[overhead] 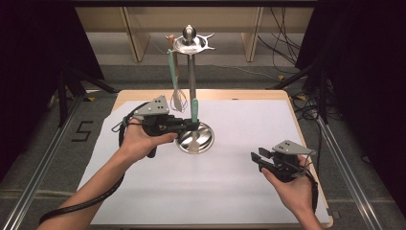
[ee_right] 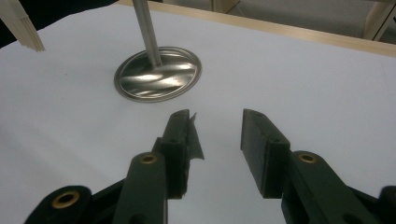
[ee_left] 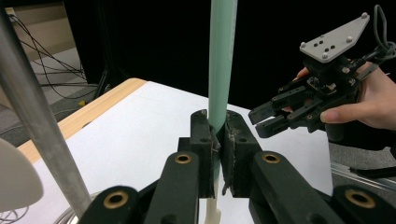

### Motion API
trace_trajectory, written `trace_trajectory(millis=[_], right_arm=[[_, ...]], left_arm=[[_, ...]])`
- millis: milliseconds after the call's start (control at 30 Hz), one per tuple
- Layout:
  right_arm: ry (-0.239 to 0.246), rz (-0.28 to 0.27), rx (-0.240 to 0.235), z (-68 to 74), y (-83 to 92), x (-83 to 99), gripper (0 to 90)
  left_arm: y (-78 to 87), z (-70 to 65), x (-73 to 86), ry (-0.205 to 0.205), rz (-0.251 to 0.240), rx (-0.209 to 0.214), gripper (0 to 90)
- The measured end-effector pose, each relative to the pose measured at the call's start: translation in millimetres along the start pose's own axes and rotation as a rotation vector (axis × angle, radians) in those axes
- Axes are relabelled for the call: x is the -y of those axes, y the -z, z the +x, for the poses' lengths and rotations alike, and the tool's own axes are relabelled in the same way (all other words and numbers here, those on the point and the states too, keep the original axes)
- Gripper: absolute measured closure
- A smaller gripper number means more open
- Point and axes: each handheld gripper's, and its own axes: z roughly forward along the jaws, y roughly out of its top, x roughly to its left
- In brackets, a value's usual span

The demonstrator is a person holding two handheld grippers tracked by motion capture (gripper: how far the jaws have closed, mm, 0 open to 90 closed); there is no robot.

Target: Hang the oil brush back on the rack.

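Item: utensil (overhead: pixel 194 109) with a mint-green handle, held by the left gripper (overhead: pixel 194 125). It is standing upright, long axis vertical, handle end pointing up beside the pole of the stand (overhead: pixel 191 72); its pale lower end is hanging down over the stand's round steel base (overhead: pixel 206 139). In the left gripper view the handle (ee_left: pixel 222 60) is rising straight up out of the jaws, smooth, matt and plain green, and a cream-coloured part is showing just below the pads. What kind of head it has cannot be told.

Left gripper: clenching on the handle, both pads pressing on it from either side, the tool lying level.

Right gripper (overhead: pixel 256 158): released, jaws standing apart with nothing between them, resting in the hand low over the white sheet (overhead: pixel 230 191), well apart from the stand.

Also hanging from the stand's top ring: a whisk (overhead: pixel 177 98) with a green handle, and a wooden handle behind it.

Writing: a black "5" (overhead: pixel 82 131) is marked on the floor left of the table (overhead: pixel 297 120). No brand or label is readable on the utensil.
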Motion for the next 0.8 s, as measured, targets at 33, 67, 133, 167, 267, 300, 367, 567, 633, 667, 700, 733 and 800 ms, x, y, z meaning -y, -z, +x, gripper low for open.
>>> trace_trajectory(millis=[33,67,133,167,267,300,367,567,633,667,700,733,800], right_arm=[[0.029,-0.011,-0.002,-1.8,-0.8,0.1,63.4],[0.043,-0.012,0.0,-2.7,-0.9,0.0,63.4],[0.037,-0.011,-0.003,-2.3,-1.3,0.1,63.3],[0.04,-0.011,-0.001,-2.4,-1.6,0.1,63.2],[0.0,0.001,-0.006,0.2,-1.0,0.4,63.0],[0.03,-0.011,0.004,-2.3,-0.9,-0.1,63.0],[0.033,-0.02,-0.011,-3.2,-1.0,-0.5,63.0],[0.037,-0.021,0.006,-4.4,0.8,-1.1,63.0],[0.032,-0.02,0.003,-4.3,1.3,-1.4,62.9],[0.029,-0.024,0.003,-4.4,1.8,-1.6,62.9],[0.002,-0.024,-0.002,-2.6,1.4,-0.9,62.9],[0.023,-0.028,0.005,-4.3,1.7,-1.2,62.9],[0.031,-0.03,0.013,-5.3,1.9,-1.4,62.9]], left_arm=[[1.1,1.2,-1.5,-0.006,-0.001,0.0,83.3],[2.5,1.5,-2.9,0.0,0.003,-0.006,83.2],[3.9,3.2,-5.6,-0.007,0.001,-0.006,83.3],[4.6,3.6,-6.7,-0.006,0.008,-0.01,83.3],[5.0,6.0,-9.7,-0.014,0.009,-0.01,83.3],[5.1,6.9,-10.6,-0.021,0.008,-0.01,83.3],[5.2,7.8,-12.0,-0.017,0.006,-0.009,83.3],[5.1,11.4,-18.5,-0.022,0.004,-0.014,83.4],[5.7,12.9,-20.9,-0.018,0.0,-0.019,83.3],[6.2,13.9,-22.1,-0.02,0.001,-0.02,83.4],[6.1,14.7,-22.8,-0.018,-0.006,-0.017,83.4],[6.4,15.3,-23.4,-0.018,-0.004,-0.021,83.4],[6.6,16.3,-24.2,-0.018,-0.003,-0.022,83.4]])
